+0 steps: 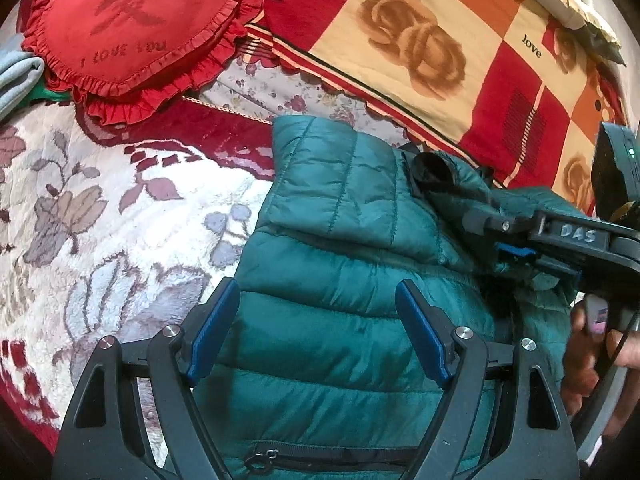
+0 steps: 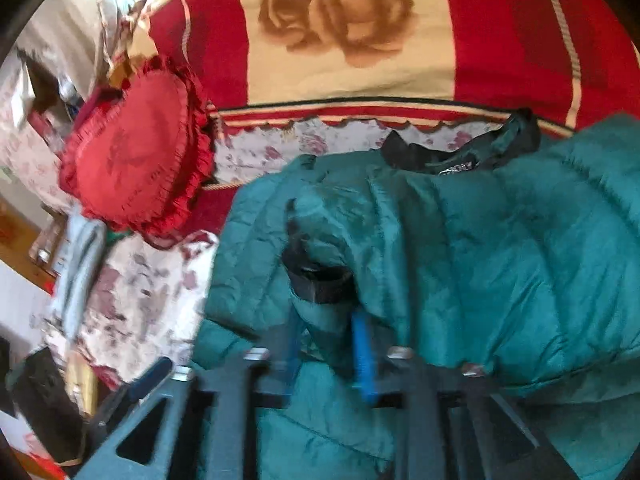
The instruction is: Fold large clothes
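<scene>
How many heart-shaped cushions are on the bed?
1: the red frilly heart cushion lies beyond the green puffer jacket, touching the rose-patterned blanket. Others could be hidden outside the views.

Teal-green quilted puffer jacket (image 1: 352,320), black collar lining (image 2: 424,156), black cuff (image 1: 434,170). Red heart-shaped ruffled cushion (image 1: 132,28), darker red lettering. Bedspread in red, cream and orange checks (image 1: 500,92) with brown roses, black "love". Cream plush blanket (image 1: 120,220): grey-mauve leaves, dark red border. Gripper pads blue (image 1: 212,332), frames black.
</scene>
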